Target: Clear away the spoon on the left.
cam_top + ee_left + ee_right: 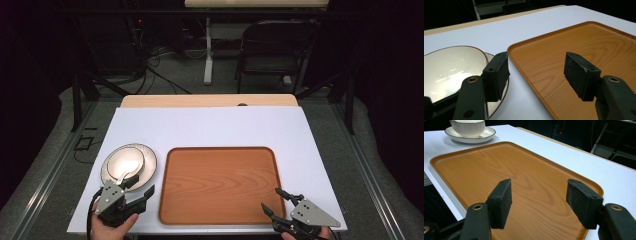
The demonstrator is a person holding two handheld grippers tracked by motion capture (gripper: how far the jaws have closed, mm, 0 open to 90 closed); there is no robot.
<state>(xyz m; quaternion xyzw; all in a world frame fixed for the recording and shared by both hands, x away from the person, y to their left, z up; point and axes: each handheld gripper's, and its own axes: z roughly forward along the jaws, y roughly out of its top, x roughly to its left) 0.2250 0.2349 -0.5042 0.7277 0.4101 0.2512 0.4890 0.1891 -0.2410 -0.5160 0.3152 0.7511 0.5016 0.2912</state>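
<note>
Both grippers wide open and empty: left gripper (135, 189) beside the bowl (126, 161), right gripper (272, 200) over the tray (220, 150).

Lab, cables (160, 75), metal frame (77, 102), folding chair (272, 50)

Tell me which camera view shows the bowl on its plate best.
The high view: the whole bowl sits centred on its plate, rims complete. The right gripper view shows it small, cropped at the top edge; the left gripper view shows part of its inside behind a jaw.
</note>
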